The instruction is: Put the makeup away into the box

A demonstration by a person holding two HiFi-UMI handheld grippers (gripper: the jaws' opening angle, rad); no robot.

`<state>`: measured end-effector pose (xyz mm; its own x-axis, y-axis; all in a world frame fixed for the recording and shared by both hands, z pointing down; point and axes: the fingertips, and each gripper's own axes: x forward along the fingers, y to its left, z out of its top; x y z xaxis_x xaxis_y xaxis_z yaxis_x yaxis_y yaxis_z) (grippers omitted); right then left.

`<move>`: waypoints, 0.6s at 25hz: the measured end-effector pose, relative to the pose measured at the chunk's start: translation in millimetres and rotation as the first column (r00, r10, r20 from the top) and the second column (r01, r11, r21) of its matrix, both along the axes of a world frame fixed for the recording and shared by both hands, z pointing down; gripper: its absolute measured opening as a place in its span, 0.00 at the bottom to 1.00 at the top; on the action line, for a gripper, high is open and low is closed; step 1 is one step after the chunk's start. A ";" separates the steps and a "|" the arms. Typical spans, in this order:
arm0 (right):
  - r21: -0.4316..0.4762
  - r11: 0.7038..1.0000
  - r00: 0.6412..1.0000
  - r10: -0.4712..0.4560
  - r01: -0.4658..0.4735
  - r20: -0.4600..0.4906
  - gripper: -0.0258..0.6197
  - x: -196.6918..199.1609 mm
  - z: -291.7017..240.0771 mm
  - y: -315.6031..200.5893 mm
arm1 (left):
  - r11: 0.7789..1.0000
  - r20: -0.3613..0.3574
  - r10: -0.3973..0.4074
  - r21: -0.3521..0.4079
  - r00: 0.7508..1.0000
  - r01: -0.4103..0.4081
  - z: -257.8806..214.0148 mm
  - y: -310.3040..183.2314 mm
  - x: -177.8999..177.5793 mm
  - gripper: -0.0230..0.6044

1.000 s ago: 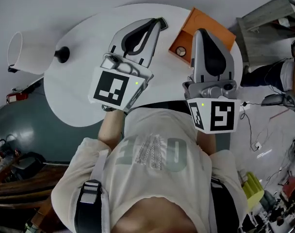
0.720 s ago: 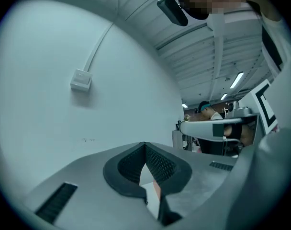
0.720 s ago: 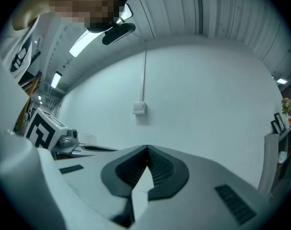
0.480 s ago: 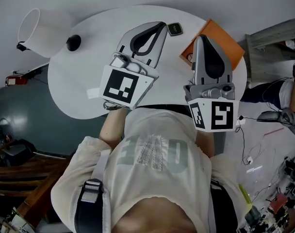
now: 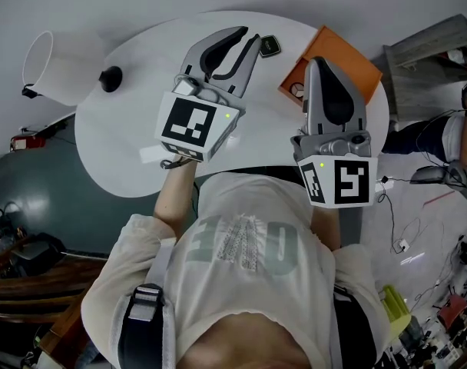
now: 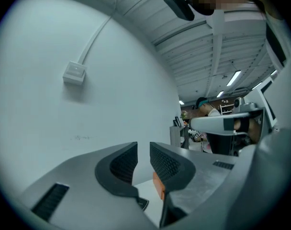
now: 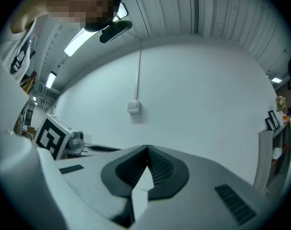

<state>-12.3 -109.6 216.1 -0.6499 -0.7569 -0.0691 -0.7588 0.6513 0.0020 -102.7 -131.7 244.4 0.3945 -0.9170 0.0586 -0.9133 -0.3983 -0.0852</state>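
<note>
Left claw [image 6: 143, 159], just opening and empty, near a small compact [image 5: 270, 46], likely light and slick, best pinched across its edges; right claw [image 7: 146, 152] clenched.

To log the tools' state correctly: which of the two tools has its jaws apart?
The left tool: its jaws have just been opening and show a narrow gap with nothing in it; on the right tool they touch.

readable text: I find none | pale grey T-shirt [image 5: 241, 241]: faded chest letters, illegible to me | white cubes with black square markers [image 5: 193, 123] [image 5: 337, 181]: patterns only
</note>
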 end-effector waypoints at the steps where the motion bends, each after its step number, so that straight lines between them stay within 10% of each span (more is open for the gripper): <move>1: -0.006 1.000 1.000 0.005 -0.005 -0.001 0.04 1.9 1.7 -1.0 | 1.000 0.007 0.018 -0.022 1.000 -0.018 6.7 -6.6 1.8 0.15; 8: -0.048 0.998 0.999 0.042 -0.042 -0.010 0.04 14.9 15.8 -16.0 | 0.965 0.109 0.161 -0.226 0.981 -0.134 91.2 -58.1 17.9 0.54; 15: -0.099 0.988 0.993 0.112 -0.115 -0.032 0.04 33.1 32.0 -38.6 | 0.862 0.162 0.305 -0.466 0.938 -0.200 202.9 -89.8 37.6 0.61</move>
